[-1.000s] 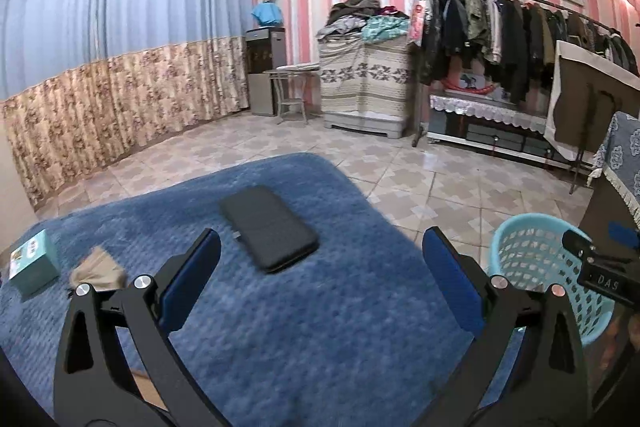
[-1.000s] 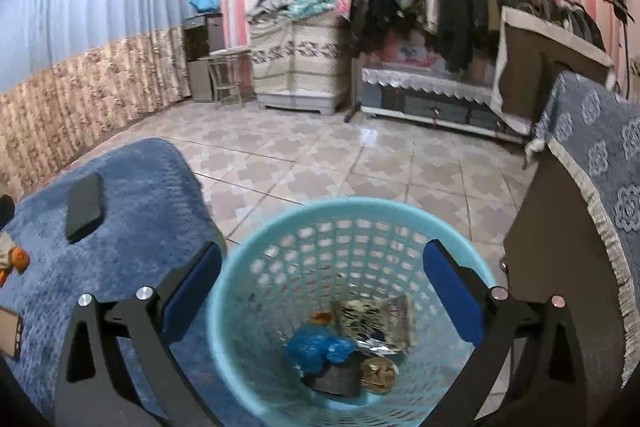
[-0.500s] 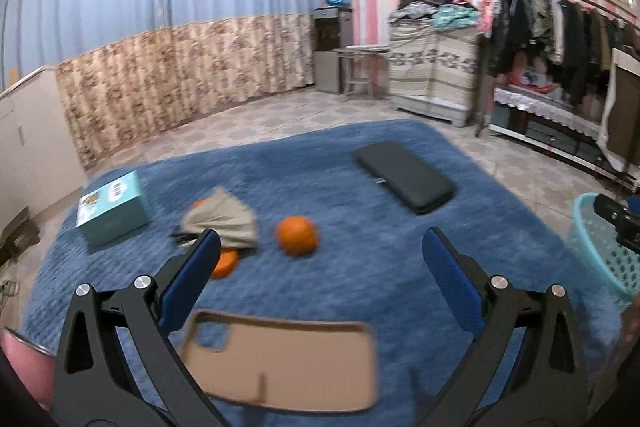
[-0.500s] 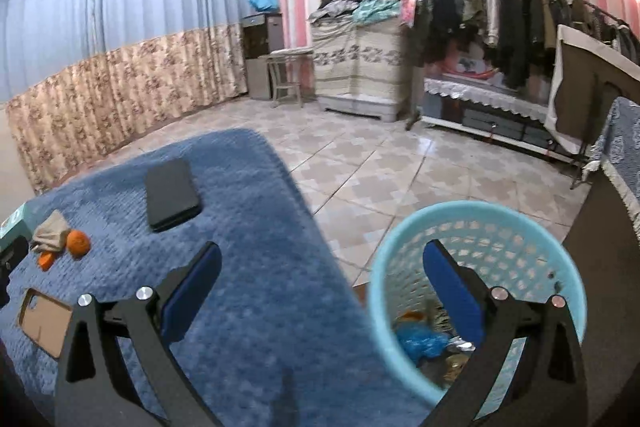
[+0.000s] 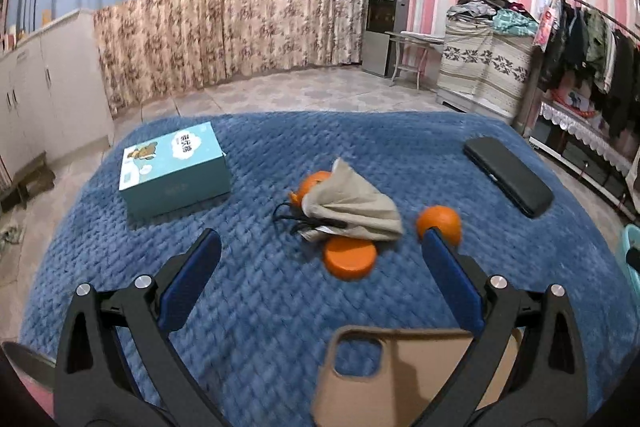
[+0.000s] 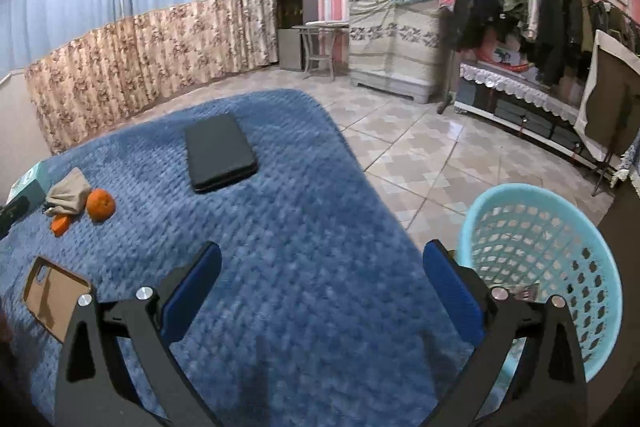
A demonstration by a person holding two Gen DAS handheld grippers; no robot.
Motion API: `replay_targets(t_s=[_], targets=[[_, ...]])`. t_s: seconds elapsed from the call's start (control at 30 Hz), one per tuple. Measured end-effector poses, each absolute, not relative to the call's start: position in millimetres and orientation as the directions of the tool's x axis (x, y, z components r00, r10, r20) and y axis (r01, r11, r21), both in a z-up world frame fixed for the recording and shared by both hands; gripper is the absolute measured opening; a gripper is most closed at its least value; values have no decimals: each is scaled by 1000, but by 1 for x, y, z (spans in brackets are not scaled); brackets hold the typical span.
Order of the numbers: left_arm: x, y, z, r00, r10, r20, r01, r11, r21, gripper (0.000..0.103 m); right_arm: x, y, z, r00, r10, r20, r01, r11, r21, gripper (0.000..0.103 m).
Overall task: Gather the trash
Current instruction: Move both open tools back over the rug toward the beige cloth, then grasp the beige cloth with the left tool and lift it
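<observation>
On the blue blanket (image 5: 280, 307) the small things lie spread out. Near the middle there is a beige cloth pouch (image 5: 352, 203) with a black cord, and it rests partly over an orange peel piece (image 5: 349, 259) at its near side; another orange piece (image 5: 314, 181) shows behind the pouch. One whole orange (image 5: 439, 223) sits just beside the pouch, on its right. At the left of the blanket stands a teal box (image 5: 174, 169), well apart from the pouch, and at the far right lies a flat black case (image 5: 508, 181). Close to the camera a tan phone case (image 5: 404, 379) lies flat, with the camera hole toward the left. The left gripper (image 5: 320, 259) hangs above the blanket with its blue-padded fingers spread wide and nothing is between them; the peel piece appears in the gap, but the pads do not touch it. The right gripper (image 6: 322, 275) is also wide apart and carries nothing, above the right part of the blanket. Beside the blanket's right edge, on the tiled floor (image 6: 420, 155), stands the light blue basket (image 6: 560, 219) with its open lattice wall; a small part of a printed wrapper is visible inside, but the rest of its content is hidden behind the gripper's finger. Against the far wall there is a clothes rack (image 6: 540, 7).
</observation>
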State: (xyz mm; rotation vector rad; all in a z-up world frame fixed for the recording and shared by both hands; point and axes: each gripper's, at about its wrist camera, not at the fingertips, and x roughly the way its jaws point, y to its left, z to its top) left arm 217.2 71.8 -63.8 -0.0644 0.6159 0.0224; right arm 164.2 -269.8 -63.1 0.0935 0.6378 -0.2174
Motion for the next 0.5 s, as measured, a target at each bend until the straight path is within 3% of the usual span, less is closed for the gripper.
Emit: replay_targets(t_s=[0.2,0.3,0.37,0.4,0.43,0.5], targets=[[255,73,-82,765,-41,-643,-4,998,-68,68,180,-241,-71,765,-186,-616,179,981,-73,99],[271,64,-90,753,-49,-656,28,999,-42,61,183,-237,-74,758,-176,-629,163,983,-79,99],[279,61,-94,742,-52,-668,39,999,-34,41,185,-235,-77,749,-181,-638,156,983,-96,98],[282,61,-96,733,-60,-678,47,998,-38,26,185,-234,-78,745,-184,-641,154,983,-104,98],[282,60,-97,733,-63,-677,47,998,-42,19,184,-234,-78,745,-182,-642,150,983,-104,98],[276,63,-94,751,-70,-657,43,997,-57,15,183,-232,-76,750,-173,-638,145,985,-96,99]])
